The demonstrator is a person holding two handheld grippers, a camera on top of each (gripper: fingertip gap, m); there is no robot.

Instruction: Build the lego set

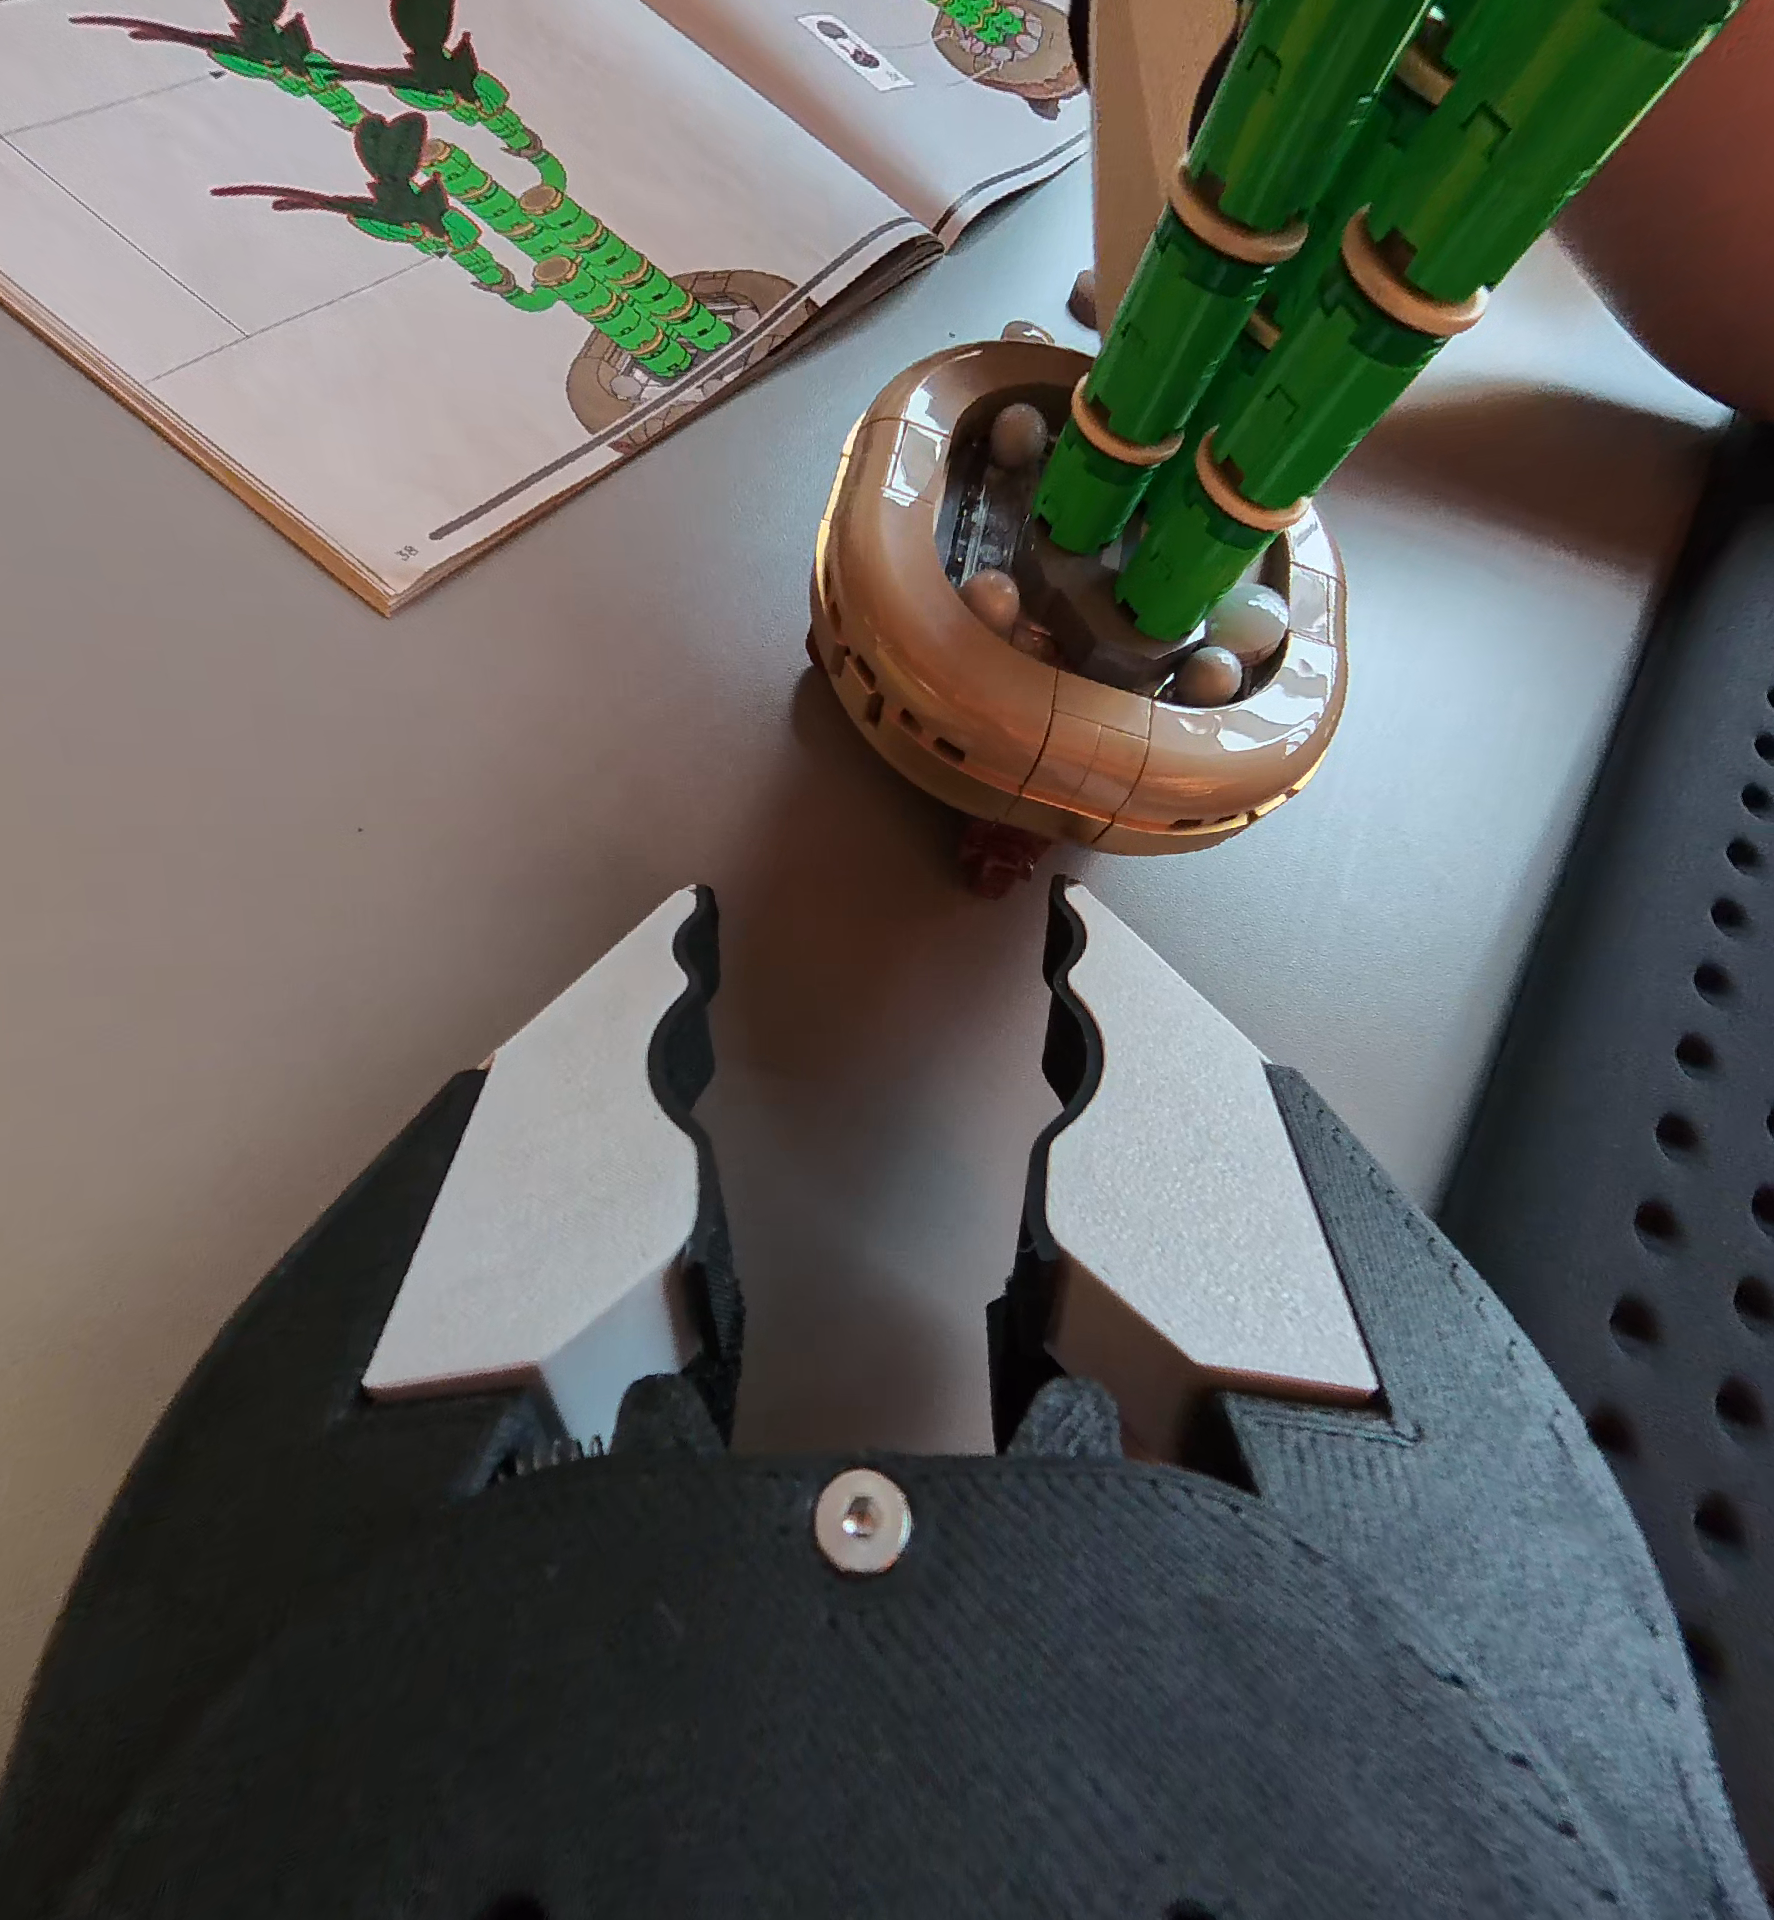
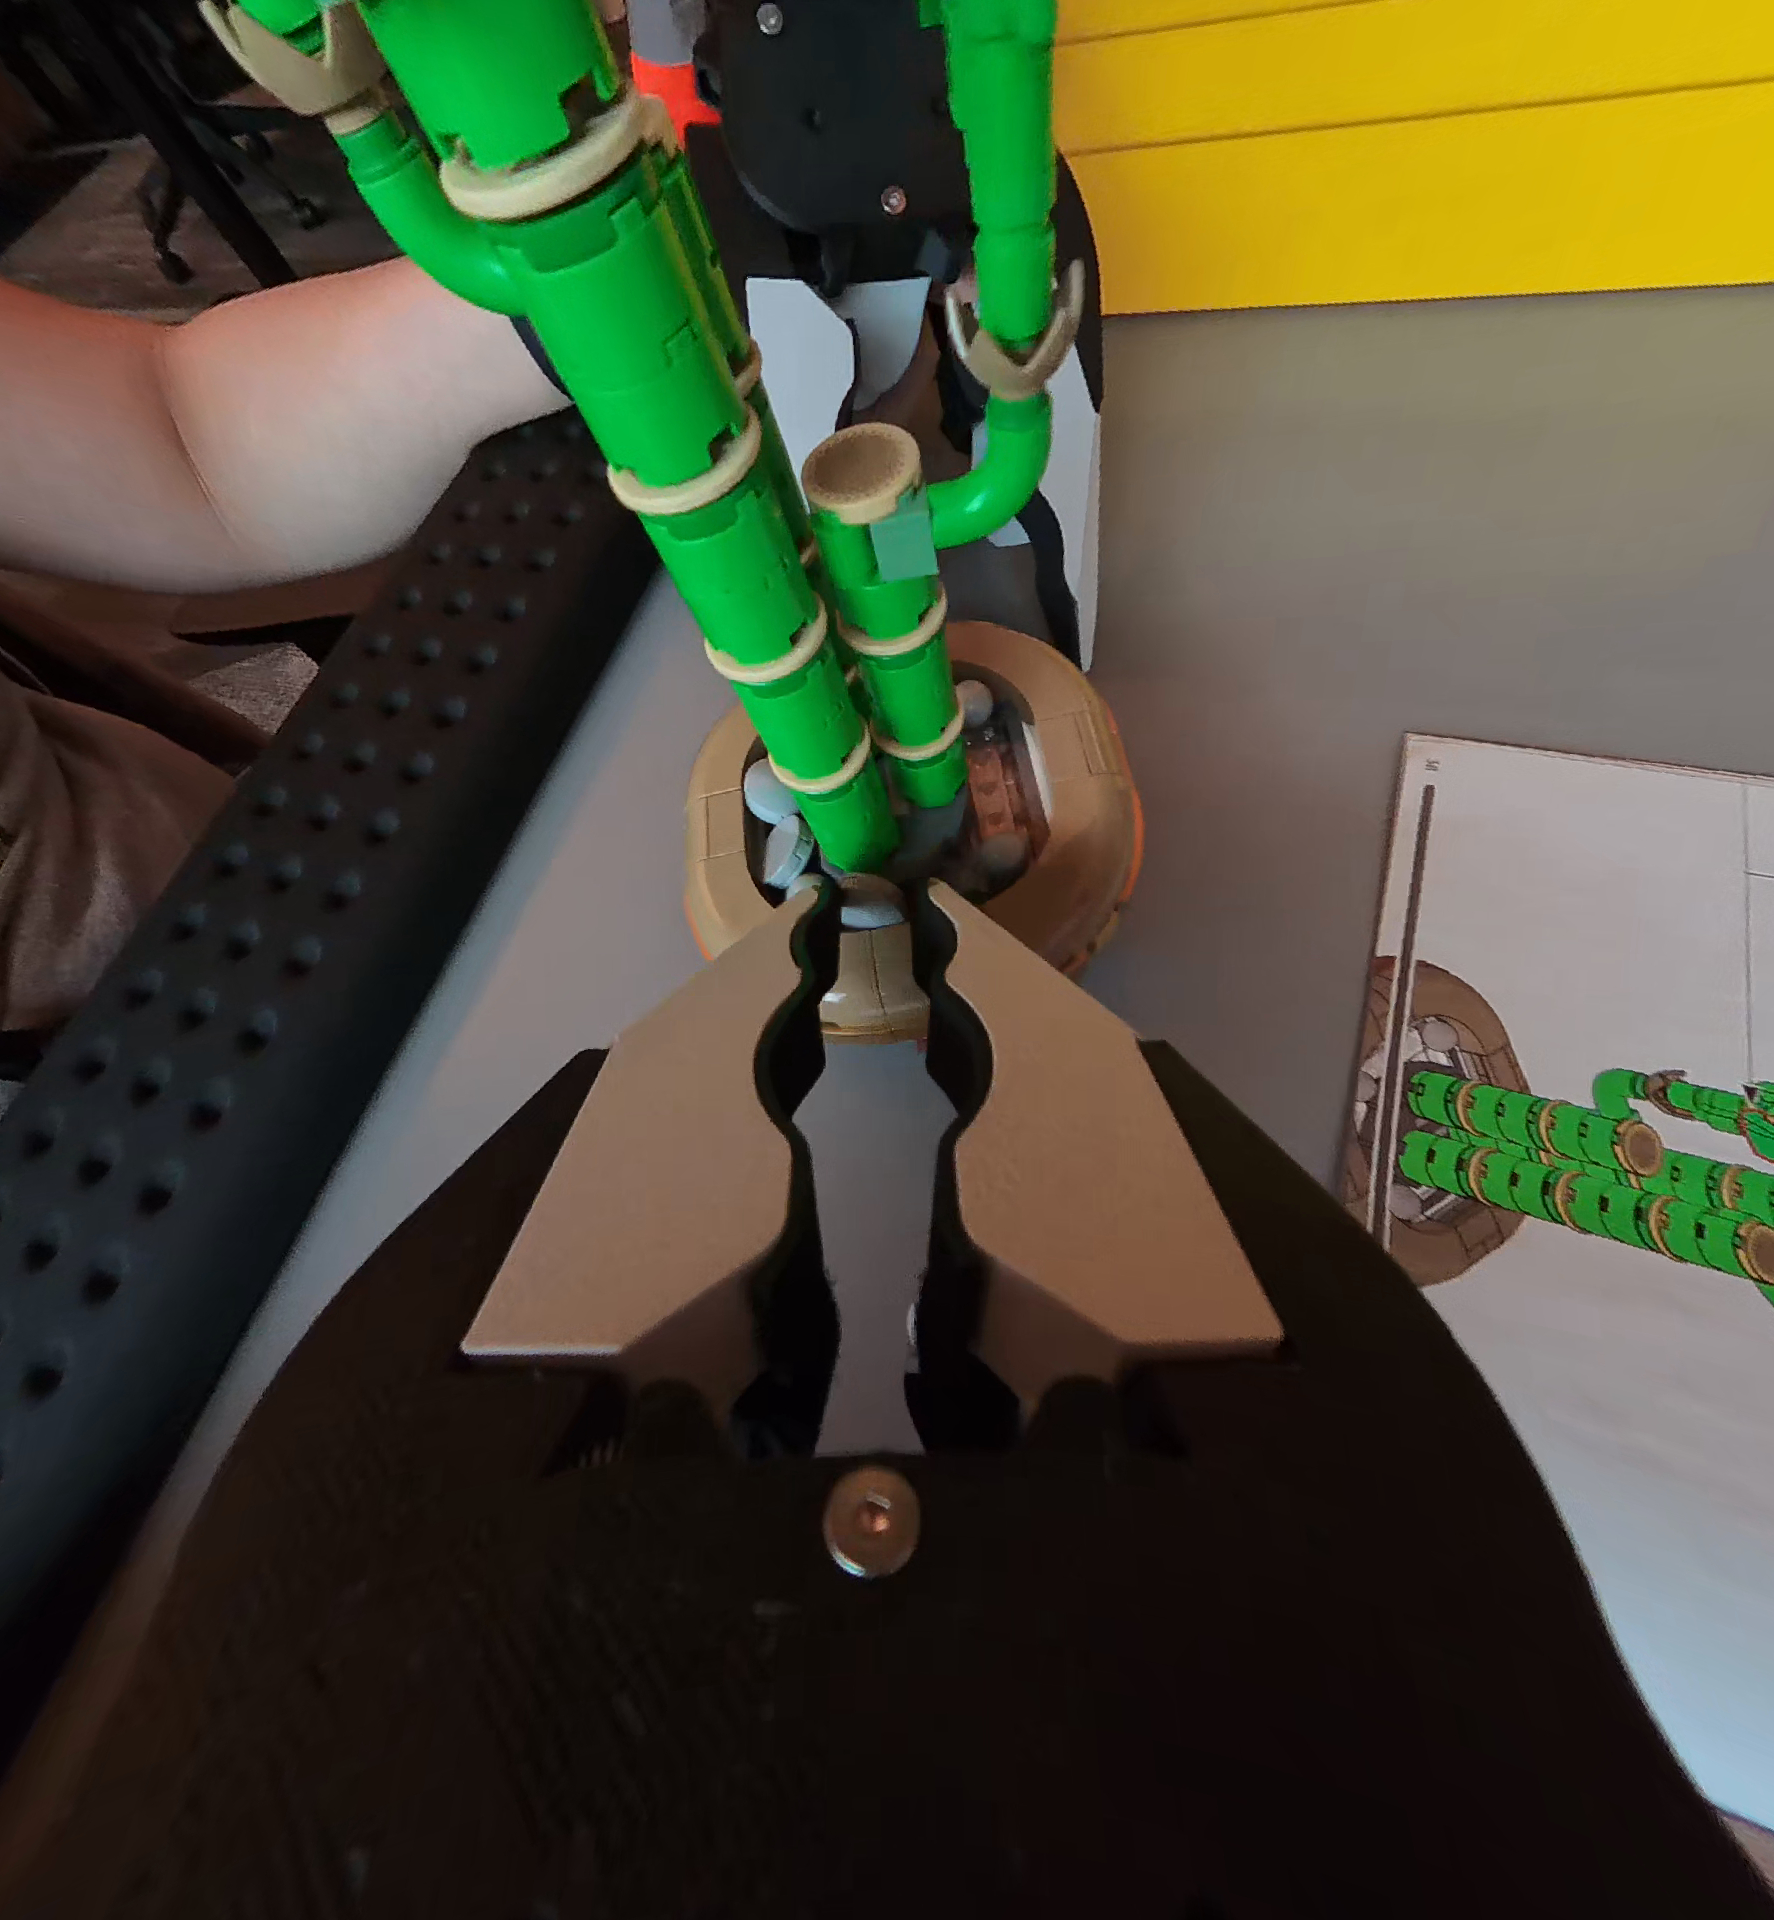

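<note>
A tan Lego pot [image 1: 976, 717] stands on the grey table with green bamboo stalks [image 1: 1205, 416] rising from it and grey round stones inside. My left gripper [image 1: 883, 894] is open and empty, its tips just short of the pot's near side. My right gripper [image 2: 870, 914] is at the pot's [image 2: 1080, 790] near rim, below the stalks [image 2: 810, 727], shut on a small grey round piece [image 2: 867, 916]. The left gripper [image 2: 841, 135] also shows beyond the pot in the right wrist view.
An open instruction booklet [image 1: 395, 260] lies left of the pot; it also shows in the right wrist view [image 2: 1610, 1143]. A black perforated panel [image 1: 1693, 1039] runs along the table edge. A person's arm [image 2: 187, 436] rests over it. A yellow wall [image 2: 1434, 145] is behind. Some 9 cm of space lies between my two pairs of fingers.
</note>
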